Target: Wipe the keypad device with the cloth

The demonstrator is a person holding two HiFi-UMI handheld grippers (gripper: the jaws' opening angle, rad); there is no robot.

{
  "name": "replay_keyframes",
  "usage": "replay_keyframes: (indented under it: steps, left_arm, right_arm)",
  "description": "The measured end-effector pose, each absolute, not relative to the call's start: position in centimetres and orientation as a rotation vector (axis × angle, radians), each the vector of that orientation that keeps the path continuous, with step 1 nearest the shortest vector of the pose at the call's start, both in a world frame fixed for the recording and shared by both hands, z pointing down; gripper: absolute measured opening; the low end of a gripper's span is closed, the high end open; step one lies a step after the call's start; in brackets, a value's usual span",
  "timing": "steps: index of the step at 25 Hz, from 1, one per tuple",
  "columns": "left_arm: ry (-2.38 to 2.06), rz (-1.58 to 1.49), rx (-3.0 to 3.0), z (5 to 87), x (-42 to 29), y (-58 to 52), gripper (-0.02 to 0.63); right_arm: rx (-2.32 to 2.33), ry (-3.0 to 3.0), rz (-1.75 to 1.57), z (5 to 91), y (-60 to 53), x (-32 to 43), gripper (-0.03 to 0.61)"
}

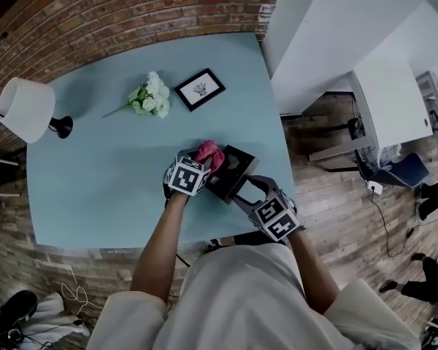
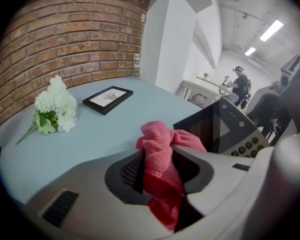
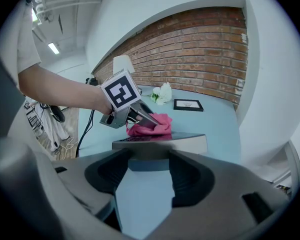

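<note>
The black keypad device (image 1: 233, 170) is near the front right of the pale blue table (image 1: 102, 181). My right gripper (image 1: 242, 189) holds the device by its near edge, which sits between the jaws in the right gripper view as a grey slab (image 3: 160, 143). The left gripper (image 1: 202, 162) is shut on a bunched pink cloth (image 1: 209, 154), with the cloth resting on the device's left side. Seen from the left gripper view, the cloth (image 2: 160, 154) fills the jaw gap, and the device's dark screen and round keys (image 2: 227, 131) lie just to the right.
A white lamp (image 1: 25, 109) stands at the table's left edge. White flowers (image 1: 150, 95) and a black picture frame (image 1: 199, 89) lie at the back. A brick wall runs behind, and a white desk (image 1: 390, 93) and blue chair stand off to the right.
</note>
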State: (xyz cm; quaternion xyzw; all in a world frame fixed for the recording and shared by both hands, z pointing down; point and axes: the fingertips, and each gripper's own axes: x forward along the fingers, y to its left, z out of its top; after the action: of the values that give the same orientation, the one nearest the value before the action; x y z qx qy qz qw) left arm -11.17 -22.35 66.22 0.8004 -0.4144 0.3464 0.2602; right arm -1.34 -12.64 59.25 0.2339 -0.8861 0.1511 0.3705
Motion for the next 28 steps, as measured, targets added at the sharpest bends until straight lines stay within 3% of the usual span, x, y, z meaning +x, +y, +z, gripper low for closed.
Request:
replay_keyframes:
  steps: [12,20,28]
  left_arm:
    - [-1.162,0.433,2.351,52.9,-8.7,-22.7,0.161]
    - [-0.953,0.711,2.444,56.1,-2.2,-20.6,0.163]
    - [-0.927,0.798,2.447,58.2,-1.3,-20.5,0.166]
  right_arm:
    - [0.632,-2.281,0.405,59.6,-12.5,-0.9,0.278]
    - [0.636,-2.269,0.423,59.6,-12.5,-0.8,0.278]
    - [0.635,-2.276,0.437,59.4,-12.7,-0.9,0.279]
